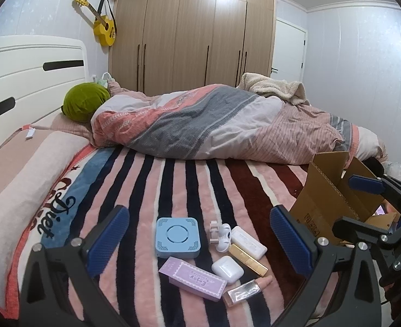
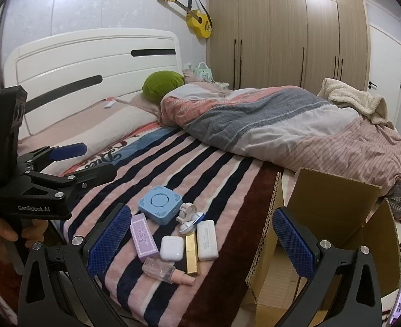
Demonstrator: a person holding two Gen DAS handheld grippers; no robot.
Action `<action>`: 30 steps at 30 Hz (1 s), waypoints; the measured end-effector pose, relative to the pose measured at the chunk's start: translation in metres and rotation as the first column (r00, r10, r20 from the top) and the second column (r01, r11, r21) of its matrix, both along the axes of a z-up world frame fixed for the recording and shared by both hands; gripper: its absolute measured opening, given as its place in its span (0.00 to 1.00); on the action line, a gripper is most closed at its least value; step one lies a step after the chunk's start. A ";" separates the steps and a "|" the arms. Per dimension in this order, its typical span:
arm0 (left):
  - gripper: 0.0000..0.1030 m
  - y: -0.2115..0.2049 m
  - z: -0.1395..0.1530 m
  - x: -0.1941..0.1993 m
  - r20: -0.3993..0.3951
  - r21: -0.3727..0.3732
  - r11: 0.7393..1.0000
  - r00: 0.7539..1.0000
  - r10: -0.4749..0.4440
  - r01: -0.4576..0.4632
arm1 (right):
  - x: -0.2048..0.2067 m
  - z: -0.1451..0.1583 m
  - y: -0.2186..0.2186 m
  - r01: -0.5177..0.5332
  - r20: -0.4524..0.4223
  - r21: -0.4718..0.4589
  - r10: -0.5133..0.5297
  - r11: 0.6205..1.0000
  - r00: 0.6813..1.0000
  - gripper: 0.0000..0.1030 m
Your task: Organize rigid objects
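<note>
On the bed [image 1: 151, 179] a cluster of small things lies together: the square box [image 1: 177, 241] at the far left, the earbud case [image 1: 227, 269] nearer, the bottle [image 1: 248, 290] nearest. The cardboard box [image 1: 334, 199] stands to their right, the duvet [image 1: 200, 125] behind.

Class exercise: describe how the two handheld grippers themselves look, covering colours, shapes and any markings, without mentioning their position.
Both the left gripper and right gripper have matte black angular frames with triangular cut-outs and silver round bolts. Each finger carries a blue pad with a fine diamond texture. Seen from the right wrist, the left gripper's body bears white lettering, "GenRobot.AI". A bare hand grips its handle. No cables are visible.
</note>
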State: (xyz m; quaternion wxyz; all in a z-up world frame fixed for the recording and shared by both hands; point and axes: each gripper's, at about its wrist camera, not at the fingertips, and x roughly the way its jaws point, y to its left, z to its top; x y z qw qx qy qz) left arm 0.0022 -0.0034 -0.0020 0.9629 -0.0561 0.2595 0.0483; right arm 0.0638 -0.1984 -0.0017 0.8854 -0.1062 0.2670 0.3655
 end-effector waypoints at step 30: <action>1.00 0.002 -0.005 0.001 -0.001 0.000 1.000 1.000 0.007 -0.007 | -0.005 -0.002 0.006 -0.050 -0.018 -0.007 0.050 0.999 0.999 1.00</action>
